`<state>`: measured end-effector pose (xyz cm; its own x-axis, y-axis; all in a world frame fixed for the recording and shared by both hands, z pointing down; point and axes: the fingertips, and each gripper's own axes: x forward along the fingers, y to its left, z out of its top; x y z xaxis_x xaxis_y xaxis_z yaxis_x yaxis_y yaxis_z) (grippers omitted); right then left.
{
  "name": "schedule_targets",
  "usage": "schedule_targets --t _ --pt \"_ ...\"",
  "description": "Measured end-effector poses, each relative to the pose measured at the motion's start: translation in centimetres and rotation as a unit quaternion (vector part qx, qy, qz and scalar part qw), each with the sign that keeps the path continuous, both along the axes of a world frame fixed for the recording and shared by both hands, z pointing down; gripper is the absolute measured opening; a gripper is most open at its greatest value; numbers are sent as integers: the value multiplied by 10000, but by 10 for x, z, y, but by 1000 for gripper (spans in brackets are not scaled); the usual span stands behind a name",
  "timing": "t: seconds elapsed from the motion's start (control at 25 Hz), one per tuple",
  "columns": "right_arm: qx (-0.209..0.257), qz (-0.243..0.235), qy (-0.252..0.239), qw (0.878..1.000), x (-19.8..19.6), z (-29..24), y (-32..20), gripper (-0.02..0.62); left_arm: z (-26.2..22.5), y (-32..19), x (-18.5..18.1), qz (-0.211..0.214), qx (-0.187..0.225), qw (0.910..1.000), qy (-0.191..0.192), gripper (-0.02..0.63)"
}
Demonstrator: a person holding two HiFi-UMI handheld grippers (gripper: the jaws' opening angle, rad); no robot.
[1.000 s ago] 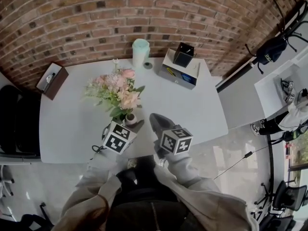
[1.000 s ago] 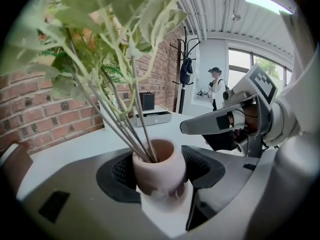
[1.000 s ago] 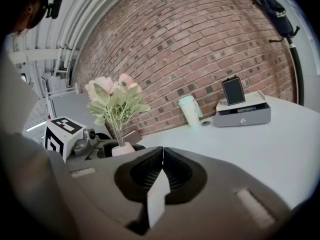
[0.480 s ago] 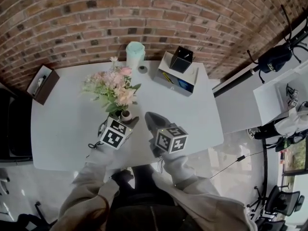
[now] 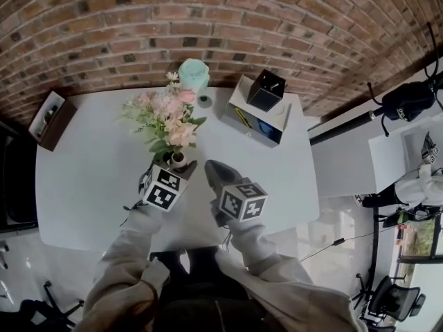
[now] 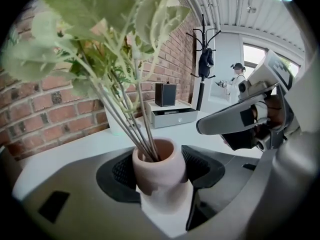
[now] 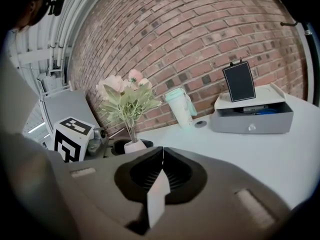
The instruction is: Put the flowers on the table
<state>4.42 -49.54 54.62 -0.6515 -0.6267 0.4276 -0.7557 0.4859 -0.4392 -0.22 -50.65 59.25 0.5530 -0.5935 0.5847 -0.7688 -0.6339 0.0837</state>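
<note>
The left gripper (image 6: 159, 176) pinches a small pinkish vase (image 6: 160, 163) between its dark pads (image 6: 201, 165), the jaws standing wide around the vase's belly. Green stems rise from it to the pink and cream flowers (image 5: 166, 115), upper centre of the head view, over the white bench (image 5: 83, 185); whether the vase's foot touches the bench I cannot tell. The right gripper (image 7: 161, 171), just right of the left one, has its jaws pressed together on nothing. By the brick wall stand a mint cup (image 5: 194, 75) and, upper right, a grey drawer box (image 5: 257, 116) with a black box (image 5: 266, 88) on top; a brown box (image 5: 48, 120) sits at the bench's left edge
</note>
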Motion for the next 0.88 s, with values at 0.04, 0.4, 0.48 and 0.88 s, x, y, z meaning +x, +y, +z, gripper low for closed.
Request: schedule_targets --t 0.04,0.4,0.48,0.88 --pt "-6 -12 -7 10000 1 1 -3 0 2 -4 0 -4 26 10000 -35 255" --pt "-126 -6 -122 9998 3 10 -18 0 12 -30 2 -54 617 9975 -340 255" --pt "-126 3 -148 9998 3 10 -20 0 13 -33 2 -78 730 9968 -329 255" --pt "-194 103 -202 9996 4 17 -17 0 12 -31 1 -92 1201 9925 -222 256"
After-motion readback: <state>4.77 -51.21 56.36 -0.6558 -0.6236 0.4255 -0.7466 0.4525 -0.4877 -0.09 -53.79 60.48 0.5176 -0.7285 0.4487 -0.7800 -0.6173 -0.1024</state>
